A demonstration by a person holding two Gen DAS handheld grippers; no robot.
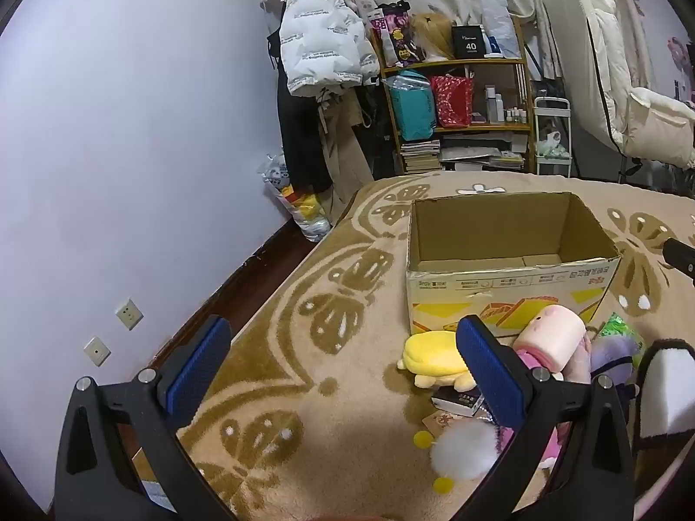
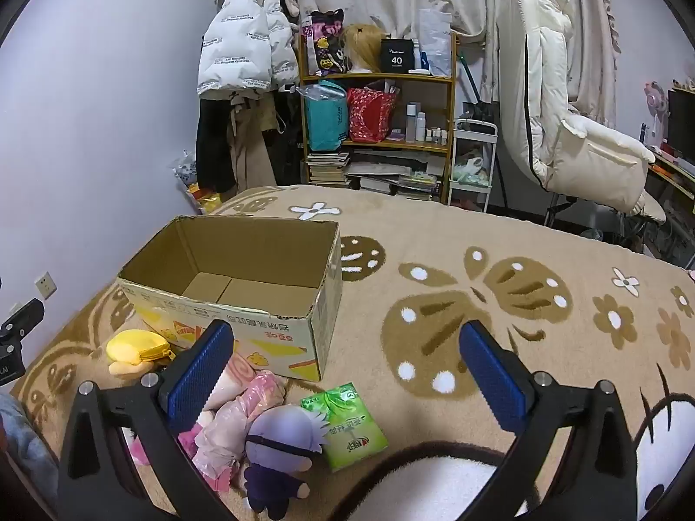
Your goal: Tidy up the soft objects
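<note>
An open, empty cardboard box (image 1: 512, 280) (image 2: 243, 317) stands on the patterned blanket. In front of it lies a pile of soft toys: a yellow plush (image 1: 434, 358) (image 2: 130, 349), a pink roll-shaped plush (image 1: 551, 338) (image 2: 236, 375), a purple-haired doll (image 2: 282, 447) (image 1: 612, 354), a white pompom (image 1: 462, 449) and a green tissue pack (image 2: 352, 425) (image 1: 619, 328). My left gripper (image 1: 343, 367) is open and empty above the blanket, left of the pile. My right gripper (image 2: 347, 367) is open and empty above the tissue pack, right of the pile.
The blanket (image 2: 499, 304) covers a bed; its left edge drops to a dark floor beside the wall (image 1: 130, 130). Behind the bed stand a cluttered shelf (image 2: 382, 130), hanging coats (image 2: 243, 43) and a cream chair (image 2: 564, 121). A small dark box (image 1: 456, 403) lies beside the pile.
</note>
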